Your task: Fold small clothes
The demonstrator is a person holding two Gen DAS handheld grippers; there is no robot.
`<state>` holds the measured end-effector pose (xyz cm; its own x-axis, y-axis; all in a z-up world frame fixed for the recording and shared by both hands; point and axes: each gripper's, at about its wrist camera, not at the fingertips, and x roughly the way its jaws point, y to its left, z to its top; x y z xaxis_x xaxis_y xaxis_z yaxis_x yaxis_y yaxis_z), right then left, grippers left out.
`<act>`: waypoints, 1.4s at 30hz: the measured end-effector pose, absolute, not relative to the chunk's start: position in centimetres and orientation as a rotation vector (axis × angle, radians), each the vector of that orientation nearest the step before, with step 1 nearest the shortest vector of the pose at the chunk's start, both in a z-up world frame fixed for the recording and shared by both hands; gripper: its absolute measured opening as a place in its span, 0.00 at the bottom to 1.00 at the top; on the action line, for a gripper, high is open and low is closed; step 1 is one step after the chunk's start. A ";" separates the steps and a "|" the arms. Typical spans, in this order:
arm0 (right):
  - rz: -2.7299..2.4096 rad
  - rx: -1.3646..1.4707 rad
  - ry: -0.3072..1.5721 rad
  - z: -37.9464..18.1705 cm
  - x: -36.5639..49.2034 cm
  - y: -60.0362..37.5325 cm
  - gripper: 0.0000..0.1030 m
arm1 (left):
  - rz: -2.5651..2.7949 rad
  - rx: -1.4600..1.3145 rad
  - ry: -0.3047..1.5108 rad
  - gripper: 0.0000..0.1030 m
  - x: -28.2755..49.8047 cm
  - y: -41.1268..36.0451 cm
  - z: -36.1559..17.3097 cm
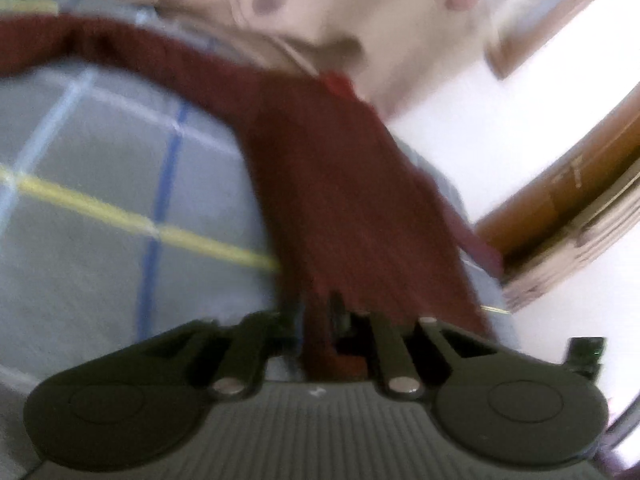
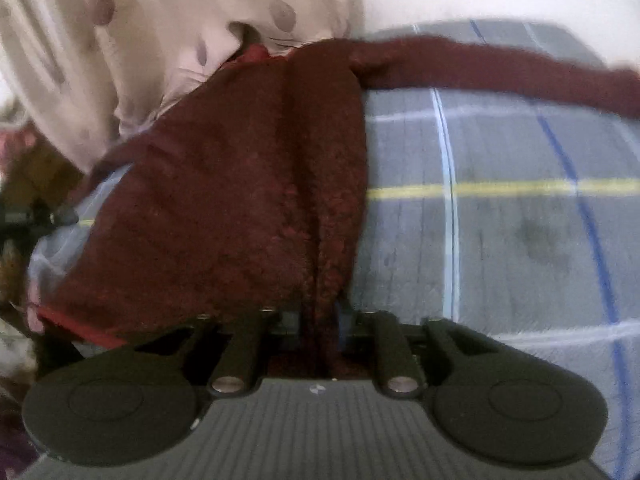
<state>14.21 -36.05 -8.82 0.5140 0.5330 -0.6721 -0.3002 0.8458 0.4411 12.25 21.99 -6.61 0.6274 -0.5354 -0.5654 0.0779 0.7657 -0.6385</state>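
Both grippers pinch one dark red knitted garment (image 2: 240, 200) stretched over a grey checked bedsheet (image 2: 500, 220). The left gripper (image 1: 316, 320) and right gripper (image 2: 320, 316) each clamp an edge, probably to draw it taut for folding.

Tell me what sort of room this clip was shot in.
Probably a bedroom at home. The dark red garment lies on a grey checked bedsheet, a beige patterned quilt or pillow is bunched behind it, and wooden furniture stands beside the bed.

Maroon fuzzy garment (image 2: 224, 200) — bunched, lifted.
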 end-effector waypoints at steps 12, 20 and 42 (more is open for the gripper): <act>0.590 0.424 0.875 -9.4 13.1 -35.8 0.49 | -0.457 -0.634 0.844 0.08 11.7 17.6 -9.2; 0.621 0.515 0.833 -8.6 11.9 -36.1 0.21 | -0.416 -0.430 0.701 0.07 8.1 20.2 1.9; 0.612 0.467 0.873 -10.3 12.3 -35.1 0.70 | -0.372 -0.457 0.857 0.13 8.4 16.1 -7.6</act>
